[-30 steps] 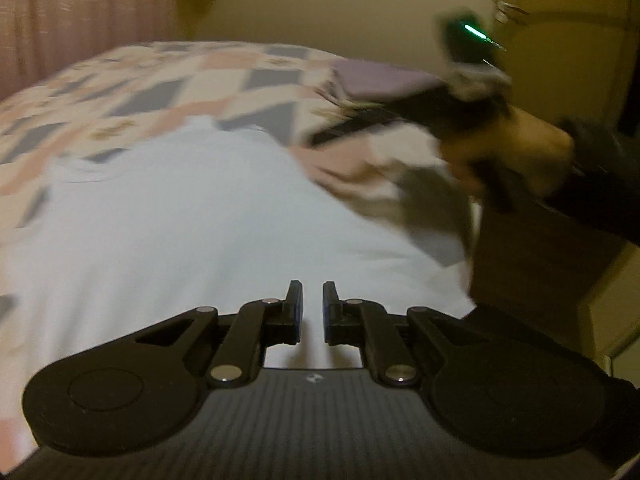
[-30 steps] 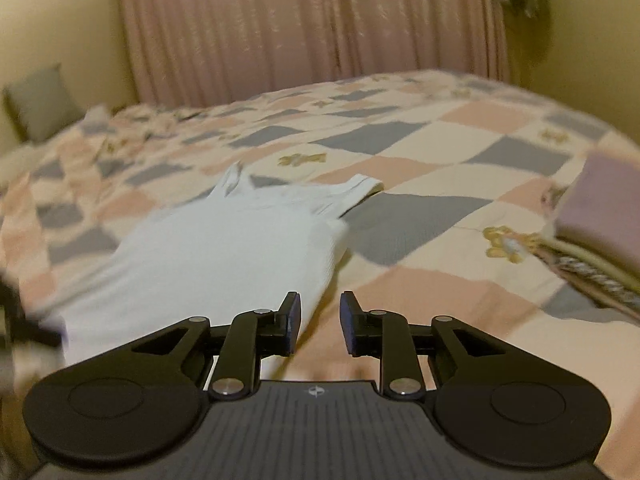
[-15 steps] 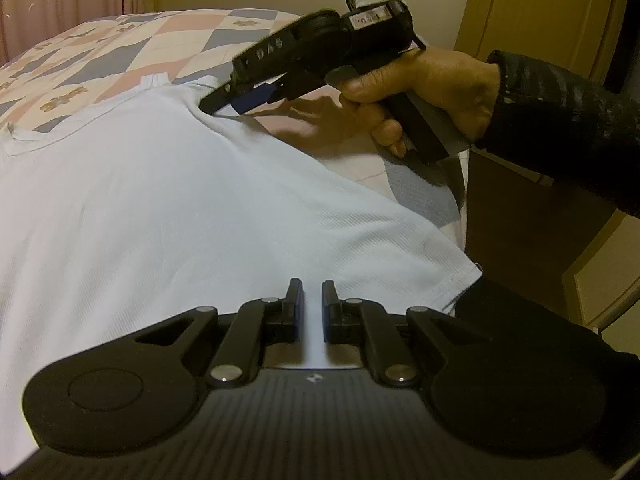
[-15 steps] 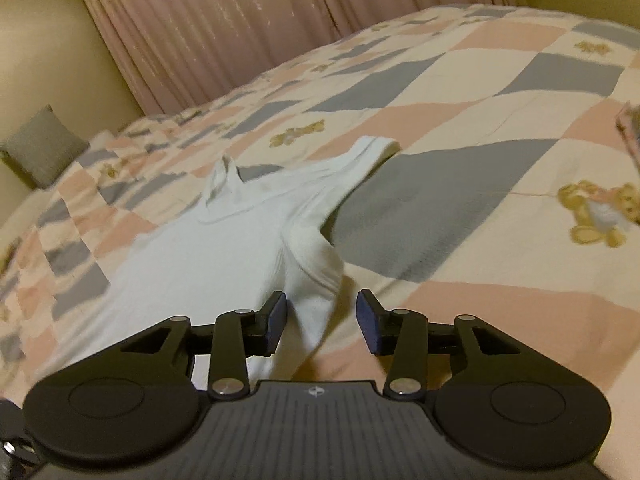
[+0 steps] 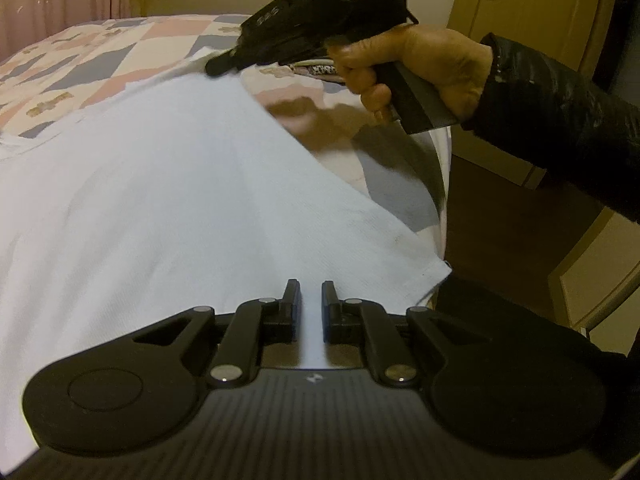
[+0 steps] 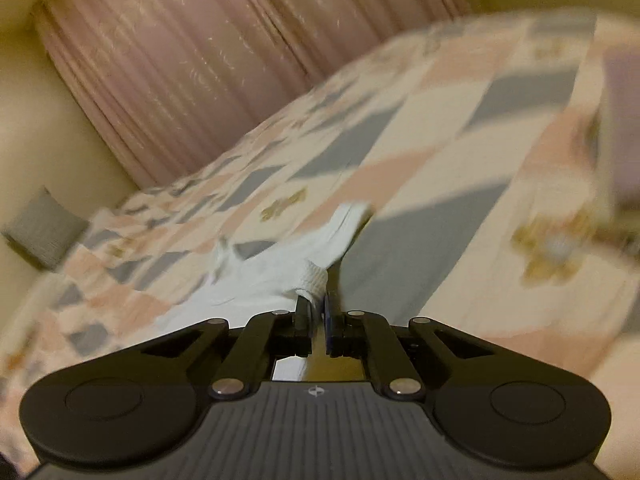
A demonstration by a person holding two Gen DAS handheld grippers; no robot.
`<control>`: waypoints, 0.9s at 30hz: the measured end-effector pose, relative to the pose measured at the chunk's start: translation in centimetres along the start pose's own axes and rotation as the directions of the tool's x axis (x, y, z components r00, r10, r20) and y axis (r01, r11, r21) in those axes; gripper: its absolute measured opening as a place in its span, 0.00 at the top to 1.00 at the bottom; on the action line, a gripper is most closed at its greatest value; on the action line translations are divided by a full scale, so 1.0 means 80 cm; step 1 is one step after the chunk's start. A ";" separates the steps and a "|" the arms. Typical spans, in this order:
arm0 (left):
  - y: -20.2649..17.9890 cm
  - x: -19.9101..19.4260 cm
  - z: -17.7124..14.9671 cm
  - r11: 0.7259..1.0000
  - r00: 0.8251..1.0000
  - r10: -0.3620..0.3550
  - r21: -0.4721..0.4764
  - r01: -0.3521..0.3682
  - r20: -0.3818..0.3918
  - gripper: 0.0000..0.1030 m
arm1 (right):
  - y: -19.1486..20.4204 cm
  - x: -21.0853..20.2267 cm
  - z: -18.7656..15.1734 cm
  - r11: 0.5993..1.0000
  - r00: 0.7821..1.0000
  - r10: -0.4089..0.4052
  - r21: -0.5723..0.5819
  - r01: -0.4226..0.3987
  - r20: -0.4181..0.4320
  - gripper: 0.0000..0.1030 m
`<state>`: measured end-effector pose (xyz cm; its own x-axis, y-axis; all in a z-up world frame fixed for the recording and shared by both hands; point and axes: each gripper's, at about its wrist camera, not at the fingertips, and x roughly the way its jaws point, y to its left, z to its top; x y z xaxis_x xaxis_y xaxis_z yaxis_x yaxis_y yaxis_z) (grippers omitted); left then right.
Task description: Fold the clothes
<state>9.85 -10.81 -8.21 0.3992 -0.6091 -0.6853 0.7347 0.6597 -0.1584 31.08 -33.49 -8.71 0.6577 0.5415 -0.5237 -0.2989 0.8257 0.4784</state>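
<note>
A white sleeveless top (image 5: 180, 200) lies spread on the patchwork bed cover (image 5: 100, 52). My left gripper (image 5: 311, 300) is at the top's near hem, shut, with a strip of white cloth running between its fingers. A hand (image 5: 420, 64) in a dark sleeve holds my right gripper (image 5: 216, 68) at the top's far side. In the right wrist view my right gripper (image 6: 317, 308) has its jaws closing on the ribbed armhole edge of the top (image 6: 272, 276), and the cloth sits pinched between the pads. That view is tilted and blurred.
The bed's edge (image 5: 440, 200) runs down the right, with dark floor (image 5: 500, 220) and a wooden door (image 5: 520, 20) beyond. Pink curtains (image 6: 180, 80) hang behind the bed, a grey cushion (image 6: 44, 232) lies at its far left, and a blurred purple pile (image 6: 624, 120) sits at the right.
My right gripper went from open beside the armhole edge to closed on it, and its view rolled. In the left wrist view it slid toward the top's far edge. The left gripper stayed put.
</note>
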 end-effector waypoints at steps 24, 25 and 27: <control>0.043 -0.156 -0.093 0.941 0.941 0.337 -0.032 -0.337 0.001 0.72 | 0.095 -0.125 -0.179 0.985 0.978 -0.085 -0.164 0.054 -0.190 0.69; 0.045 -0.167 -0.098 0.929 0.929 0.370 -0.007 -0.370 0.004 0.72 | 0.098 -0.137 -0.179 0.981 0.979 -0.098 -0.182 0.064 -0.181 0.64; 0.046 -0.187 -0.108 0.886 0.890 0.457 0.094 -0.455 0.000 0.71 | 0.110 -0.157 -0.183 0.961 0.979 -0.129 -0.263 0.084 -0.160 0.62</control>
<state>1.84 4.49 -4.70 0.6908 -0.2407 -0.6818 0.5208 0.8197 0.2382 10.06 -30.72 -8.25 0.5712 0.4486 -0.6873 -0.4144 0.8805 0.2303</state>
